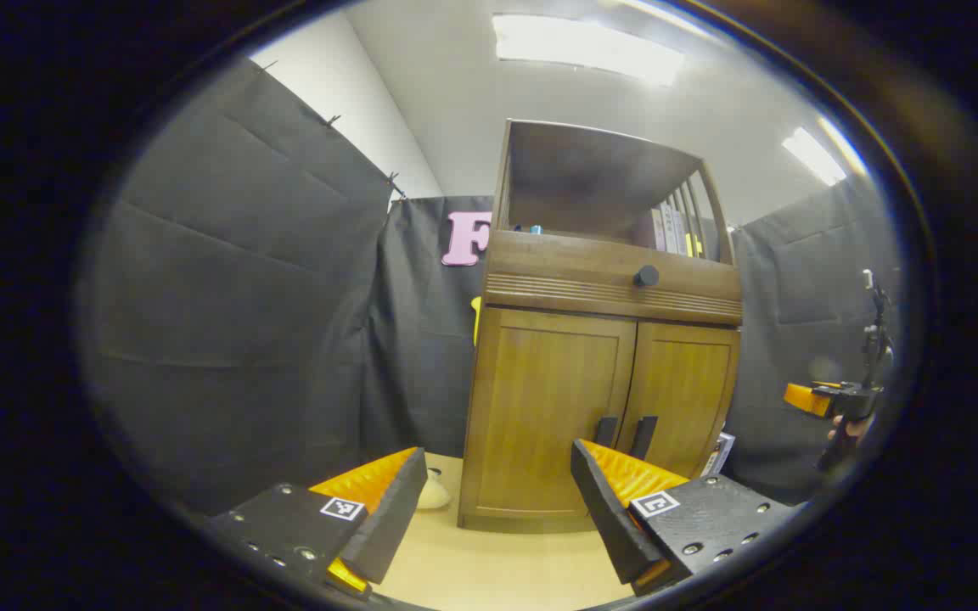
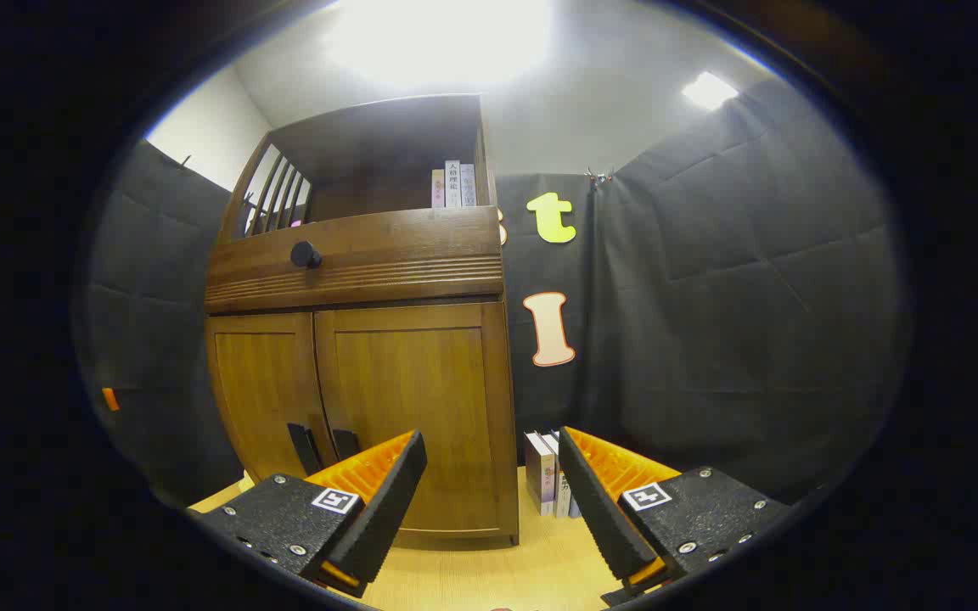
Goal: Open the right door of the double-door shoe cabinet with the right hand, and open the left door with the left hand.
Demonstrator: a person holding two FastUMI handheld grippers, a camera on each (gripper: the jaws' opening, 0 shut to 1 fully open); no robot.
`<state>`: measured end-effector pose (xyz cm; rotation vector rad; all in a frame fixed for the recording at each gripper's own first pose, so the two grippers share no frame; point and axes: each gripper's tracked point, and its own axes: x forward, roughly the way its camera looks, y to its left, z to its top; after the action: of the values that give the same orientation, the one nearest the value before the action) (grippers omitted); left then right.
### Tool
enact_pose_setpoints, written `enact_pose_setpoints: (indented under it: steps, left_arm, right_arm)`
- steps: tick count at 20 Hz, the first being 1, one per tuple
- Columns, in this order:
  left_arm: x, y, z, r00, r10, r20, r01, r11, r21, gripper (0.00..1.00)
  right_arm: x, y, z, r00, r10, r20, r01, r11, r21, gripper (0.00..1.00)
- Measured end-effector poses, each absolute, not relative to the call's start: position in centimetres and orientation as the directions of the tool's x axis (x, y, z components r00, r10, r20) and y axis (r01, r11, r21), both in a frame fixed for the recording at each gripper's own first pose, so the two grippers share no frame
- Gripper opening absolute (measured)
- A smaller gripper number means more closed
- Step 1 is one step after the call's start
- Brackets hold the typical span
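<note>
- The shoe cabinet (image 1: pixel 599 373) is seen standing on the light floor against the far black wall; it can be judged that no part of the task is done yet.
- The right door (image 2: pixel 413 407) and the left door (image 1: pixel 548 407) are both closed, and their dark handles (image 1: pixel 625 433) are seen side by side at the middle, untouched.
- The left gripper (image 1: pixel 497 501) is held wide open, near the cabinet but apart from it.
- The right gripper (image 2: pixel 493 501) is also wide open, holding nothing, in front of the right door.
- Both doors are left to be pulled open.
- Some books (image 2: pixel 548 484) are seen on the floor just beside the cabinet's right side.
</note>
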<state>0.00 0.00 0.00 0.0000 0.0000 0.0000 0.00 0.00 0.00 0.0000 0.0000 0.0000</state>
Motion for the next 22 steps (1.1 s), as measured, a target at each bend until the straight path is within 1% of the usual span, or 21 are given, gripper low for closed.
enact_pose_setpoints:
  steps: [2,4,5,6,7,8,10,12,15,16,19,22]
  left_arm:
    - [0.0,0.0,-0.3,1.000,0.006,-0.004,-0.006,1.000,0.010,0.90]
    - [0.0,-0.6,-0.6,1.000,-0.003,-0.001,0.003,1.000,0.006,0.98]
    - [0.0,-0.7,-0.9,1.000,-0.006,-0.001,0.006,1.000,0.002,0.98]
    - [0.1,-0.7,-1.3,1.000,-0.008,-0.005,0.008,1.000,-0.004,0.89]
    - [0.2,-0.6,-1.7,1.000,-0.008,-0.010,0.008,1.000,-0.009,0.89]
    - [0.2,-0.5,-2.3,1.000,-0.006,-0.017,0.005,1.000,-0.014,0.93]
    - [0.2,-0.6,-3.4,0.999,-0.004,-0.032,0.004,1.000,-0.014,1.00]
    - [-0.2,0.0,-4.3,0.999,0.006,-0.039,-0.006,1.000,0.000,0.90]
    - [-0.7,0.4,-5.0,0.999,0.020,-0.047,-0.020,1.000,-0.003,0.90]
    - [-1.1,0.8,-5.1,0.999,0.023,-0.048,-0.024,1.000,-0.012,0.98]
    - [-1.6,1.4,-6.0,0.998,0.034,-0.054,-0.036,0.999,-0.036,0.98]
    - [-1.9,1.9,-7.1,0.996,0.050,-0.078,-0.053,0.998,-0.035,1.00]
  right_arm:
    - [-0.2,-0.2,0.2,1.000,-0.009,0.004,0.009,1.000,-0.003,0.96]
    - [-0.7,-0.3,-0.1,1.000,-0.015,0.002,0.015,1.000,-0.002,0.96]
    - [-0.9,-0.4,-0.2,1.000,-0.016,0.000,0.016,1.000,0.000,0.96]
    - [-1.0,-0.6,-0.5,1.000,-0.017,-0.005,0.017,1.000,0.000,0.96]
    - [-1.0,-0.5,-0.7,1.000,-0.016,-0.011,0.016,1.000,-0.001,0.96]
    - [-1.1,-0.5,-1.0,1.000,-0.015,-0.018,0.015,1.000,-0.004,0.95]
    - [-1.3,-0.4,-1.5,1.000,-0.013,-0.029,0.013,1.000,-0.007,0.96]
    - [-1.6,0.1,-1.8,0.999,-0.002,-0.036,0.002,1.000,0.001,0.96]
    - [-1.7,1.2,-2.6,0.998,0.019,-0.056,-0.019,1.000,0.009,0.96]
    - [-1.6,1.6,-2.7,0.998,0.026,-0.063,-0.025,1.000,0.013,0.96]
    - [-1.2,3.2,-3.2,0.994,0.069,-0.083,-0.066,0.997,0.045,0.96]
    - [-0.3,5.1,-3.5,0.989,0.094,-0.112,-0.087,0.994,0.072,0.96]
